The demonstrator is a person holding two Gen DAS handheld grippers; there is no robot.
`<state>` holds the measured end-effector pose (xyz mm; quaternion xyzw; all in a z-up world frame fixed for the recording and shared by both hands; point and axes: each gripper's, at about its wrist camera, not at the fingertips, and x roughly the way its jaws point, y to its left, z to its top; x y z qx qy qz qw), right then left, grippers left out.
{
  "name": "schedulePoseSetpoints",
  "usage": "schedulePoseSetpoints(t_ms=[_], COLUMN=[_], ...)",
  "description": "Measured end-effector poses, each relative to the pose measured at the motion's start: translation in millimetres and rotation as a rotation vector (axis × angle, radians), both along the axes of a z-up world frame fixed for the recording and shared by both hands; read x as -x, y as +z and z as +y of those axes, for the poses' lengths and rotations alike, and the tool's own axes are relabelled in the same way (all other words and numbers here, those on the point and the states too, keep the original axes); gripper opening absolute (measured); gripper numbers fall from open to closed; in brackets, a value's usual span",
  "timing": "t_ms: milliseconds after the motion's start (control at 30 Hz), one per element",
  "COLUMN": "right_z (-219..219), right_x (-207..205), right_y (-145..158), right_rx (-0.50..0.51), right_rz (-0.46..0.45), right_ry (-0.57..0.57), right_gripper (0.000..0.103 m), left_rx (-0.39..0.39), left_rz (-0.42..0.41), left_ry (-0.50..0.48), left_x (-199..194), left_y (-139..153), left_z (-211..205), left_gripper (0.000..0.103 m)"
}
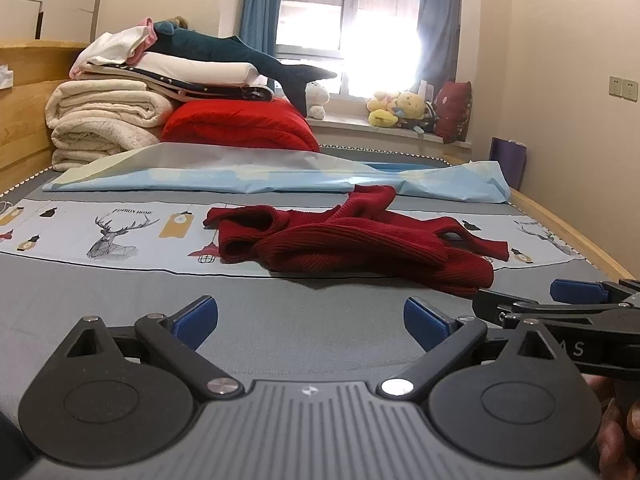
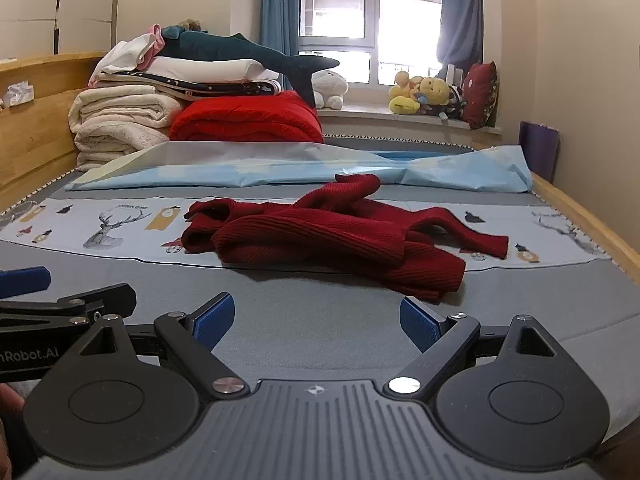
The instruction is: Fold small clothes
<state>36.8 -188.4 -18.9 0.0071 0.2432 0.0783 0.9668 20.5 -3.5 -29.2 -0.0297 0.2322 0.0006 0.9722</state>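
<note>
Dark-red ribbed knit, the sweater (image 1: 352, 240) lay crumpled at the centre of the frame in both views, sprawled across the printed strip of the bed (image 1: 120, 304) with its near hem spilling onto the grey cover. You held your left tool (image 1: 311, 322) low at the bottom of its frame, blue pads spread wide apart and gripping nothing, well short of the sweater. Your right tool (image 2: 316, 320) sat the same way in its own view: pads apart, nothing between them, the garment's near edge just beyond. From the left wrist view, your right tool showed at the right edge, close beside the left one.

Behind the sweater a pale blue sheet (image 1: 280, 176) lay rumpled across the bed. At the upper left, a stack of folded bedding (image 1: 100, 116) stood against the wooden headboard, with a red quilt (image 1: 240, 124) beside it and a dark teal plush shark (image 1: 240, 56) lying on top. Stuffed toys (image 1: 400, 110) lined the windowsill at the upper right.
</note>
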Motion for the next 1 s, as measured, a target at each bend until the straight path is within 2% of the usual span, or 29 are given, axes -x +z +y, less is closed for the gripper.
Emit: schedulePoseSetpoints(t_ms=[100,167,200,267,300,367,433,567,733,833,933,1000], right_z=[-1.0,-1.3,-1.6,-8.1,-13.2,-22.5,-32.8,-49.5,-69.9,-84.9,-98.1,-105.9], right_x=[-1.2,-1.4,-2.1,-6.4,-10.9,-22.0,-37.1,-81.3,-115.1,-125.1,-125.8,-130.3], right_y=[-0.2,1.7,2.7,8.1,12.8,22.8,33.6,47.7,47.4,29.1,30.9,26.5], right_rx=[0.002,-0.012,-0.004,-0.035,-0.049,-0.062,-0.061,-0.023,-0.026,-0.049,-0.083,-0.102], right_rz=[0.008,-0.021,-0.031,-0.046,-0.054,-0.068,-0.088,-0.135,-0.213,-0.124,-0.141,-0.129], right_ry=[-0.003,-0.020,-0.030,-0.048,-0.058,-0.062,-0.066,-0.025,-0.021,-0.059,-0.087,-0.095], right_gripper=[0.090,0.089,0.089,0.087,0.086,0.085,0.085,0.081,0.081,0.081,0.081,0.081], left_rx=[-0.005,-0.006,-0.007,-0.015,-0.019,-0.016,-0.013,0.000,0.012,0.048,0.056,0.118], left_rz=[-0.004,-0.002,-0.001,0.000,0.001,0.007,0.008,0.020,0.024,0.040,0.062,0.113], left_ry=[-0.003,-0.008,-0.010,-0.009,-0.007,-0.008,-0.008,-0.024,-0.057,-0.079,-0.076,-0.068], left_x=[0.7,-0.4,-1.4,-3.4,-4.0,-7.7,-12.2,-34.1,-89.1,-136.6,-184.7,-219.5], left_y=[-1.2,-2.6,-3.2,-4.3,-5.0,-5.0,-4.1,-0.2,1.6,-3.9,-17.9,-30.5], left_z=[0.5,1.1,1.3,2.4,3.7,6.0,8.2,9.8,1.1,-10.6,-27.8,-36.3], left_gripper=[0.090,0.075,0.071,0.056,0.053,0.040,0.037,0.037,0.037,0.038,0.046,0.047])
